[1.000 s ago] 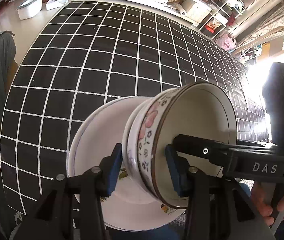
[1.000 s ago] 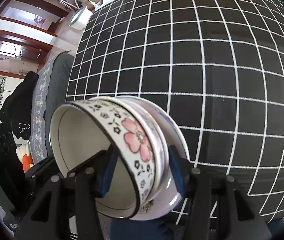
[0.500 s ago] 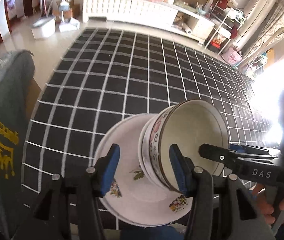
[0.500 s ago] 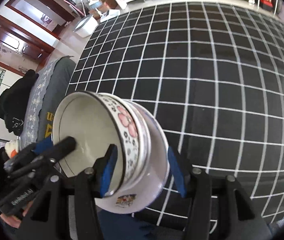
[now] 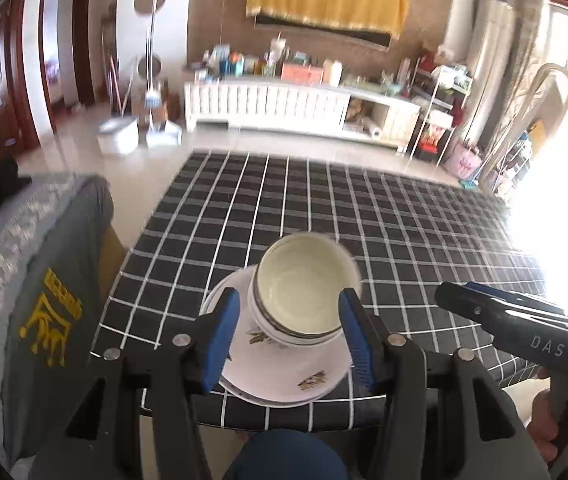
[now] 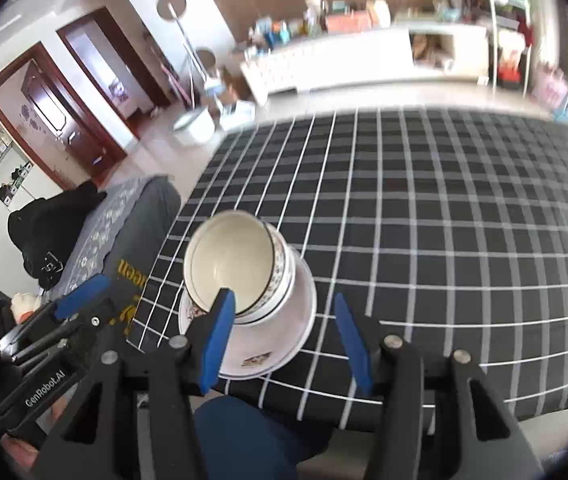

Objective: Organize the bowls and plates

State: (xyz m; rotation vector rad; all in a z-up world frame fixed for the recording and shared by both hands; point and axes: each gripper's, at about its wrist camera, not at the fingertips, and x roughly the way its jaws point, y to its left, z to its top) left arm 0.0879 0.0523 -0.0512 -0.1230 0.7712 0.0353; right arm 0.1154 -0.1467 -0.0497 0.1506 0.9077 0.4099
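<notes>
Stacked: white ceramic bowls with dark-banded rims (image 5: 304,280), nested one in another, on white round plates with small flower prints (image 5: 284,376). Resting on the black cloth with a white grid (image 5: 324,208), at the 6 o'clock end of the table, near its front edge and just beyond a blue-clad knee (image 5: 284,456).

Left gripper (image 5: 288,304): blue pads spread, just been opening, nothing between them, held clear on the near side of the stack. Right gripper (image 6: 284,302): pads spread too, pinching nothing, also apart from the crockery.

Judged risks:
- Sitting off-centre, toward 12 o'clock of the top plate in the left wrist view, and seemingly leaning toward 9 o'clock in the right wrist view. Likely to slide or rattle loose on any knock to the table.
- So near the 6 o'clock edge, exposed to a bump from the knee or a sleeve; could go over the edge and break.
- On a return for another grasp, easy to clip the top rim with an open pad and topple the nest toward the grey chair cover with yellow print (image 5: 55,320) at 9 o'clock.
- Glazed, smooth, heavy together; apt to slip out of a shallow pinch on one rim.
</notes>
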